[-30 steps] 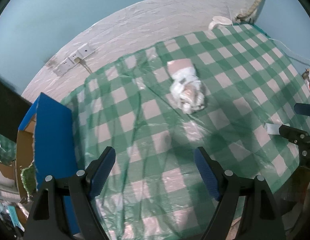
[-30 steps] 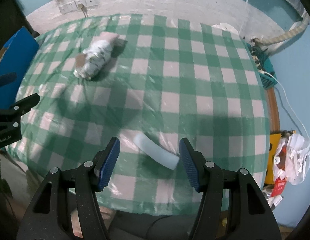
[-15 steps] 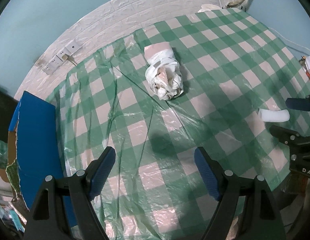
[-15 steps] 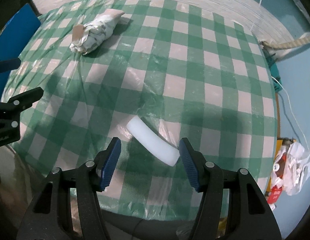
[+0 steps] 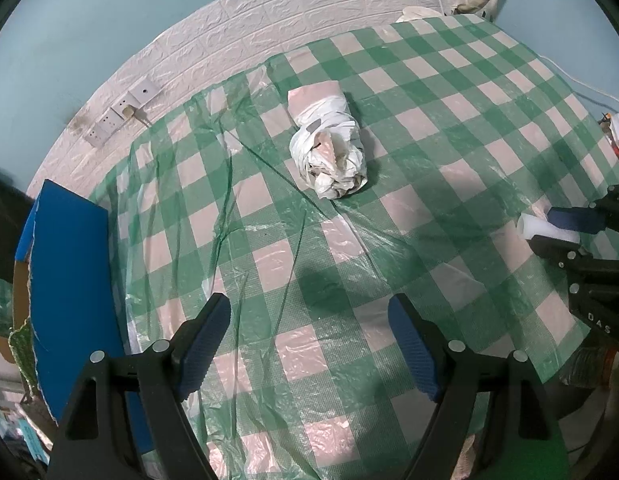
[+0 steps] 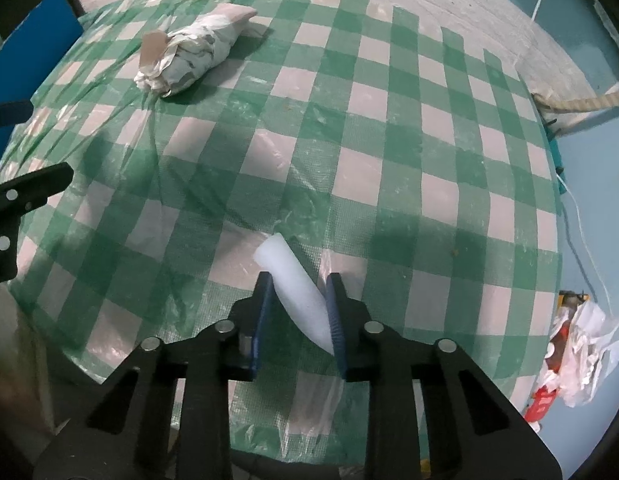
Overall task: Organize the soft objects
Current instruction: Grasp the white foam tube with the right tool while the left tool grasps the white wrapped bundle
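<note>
A white foam cylinder (image 6: 293, 284) lies on the green checked tablecloth (image 6: 349, 128). My right gripper (image 6: 299, 292) is shut on it near the table's front edge; in the left wrist view the cylinder's end (image 5: 527, 226) shows between that gripper's fingers at the right. A crumpled white and pink soft bundle (image 5: 329, 146) lies mid-table, also in the right wrist view (image 6: 189, 52) at the far left. My left gripper (image 5: 309, 320) is open and empty, above the cloth, well short of the bundle.
A blue-sided cardboard box (image 5: 65, 280) stands at the table's left edge. A white textured wall with sockets (image 5: 121, 116) lies behind. A cord (image 6: 577, 100) and a litter bag (image 6: 581, 344) are off the right edge.
My right gripper has closed on the foam cylinder, which lay loose between open fingers before. My left gripper has drawn back, so the bundle looks farther off and higher in view.
</note>
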{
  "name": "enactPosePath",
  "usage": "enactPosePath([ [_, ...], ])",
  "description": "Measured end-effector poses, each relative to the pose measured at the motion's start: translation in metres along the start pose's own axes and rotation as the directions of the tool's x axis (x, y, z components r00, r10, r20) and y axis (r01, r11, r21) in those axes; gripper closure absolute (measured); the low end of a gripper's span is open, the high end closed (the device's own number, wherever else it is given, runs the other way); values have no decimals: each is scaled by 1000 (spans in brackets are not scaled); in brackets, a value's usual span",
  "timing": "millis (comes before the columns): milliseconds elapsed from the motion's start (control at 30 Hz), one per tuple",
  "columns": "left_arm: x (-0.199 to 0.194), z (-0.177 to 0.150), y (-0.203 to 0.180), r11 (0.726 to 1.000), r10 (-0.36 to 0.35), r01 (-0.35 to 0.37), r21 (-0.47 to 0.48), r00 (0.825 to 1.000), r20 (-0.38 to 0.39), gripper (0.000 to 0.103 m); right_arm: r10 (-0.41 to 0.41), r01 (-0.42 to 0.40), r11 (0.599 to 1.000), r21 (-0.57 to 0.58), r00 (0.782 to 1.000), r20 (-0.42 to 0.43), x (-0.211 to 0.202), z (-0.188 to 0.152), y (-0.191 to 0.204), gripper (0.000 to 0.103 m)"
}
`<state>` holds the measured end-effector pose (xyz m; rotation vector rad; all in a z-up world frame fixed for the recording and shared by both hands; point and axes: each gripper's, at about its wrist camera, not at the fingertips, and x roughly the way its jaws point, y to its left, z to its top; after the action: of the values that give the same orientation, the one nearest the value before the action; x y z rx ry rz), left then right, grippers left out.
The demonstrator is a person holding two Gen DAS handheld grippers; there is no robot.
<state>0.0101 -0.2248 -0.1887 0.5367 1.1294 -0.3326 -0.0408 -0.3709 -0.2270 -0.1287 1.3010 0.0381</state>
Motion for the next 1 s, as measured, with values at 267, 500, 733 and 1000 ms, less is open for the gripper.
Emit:
enactPosePath([
  [267,0,0,2,1000,1,-1,-7,1000,0,21,31,-32,997,63,999,20,-11,8,-4,93],
  [500,0,3,9,999,-12,12,-32,1000,-1,21,59,-68,988,136,996,64,-17,23,-13,93],
  [733,2,19,18,997,-33,33,-70,999,3,21,58,-75,984,161,993,106,-18,44,-11,93],
  [1000,12,46,29,990,-61,61,-128,998,2,21,62,-86,979,183,989,132,-14,72,-10,93],
])
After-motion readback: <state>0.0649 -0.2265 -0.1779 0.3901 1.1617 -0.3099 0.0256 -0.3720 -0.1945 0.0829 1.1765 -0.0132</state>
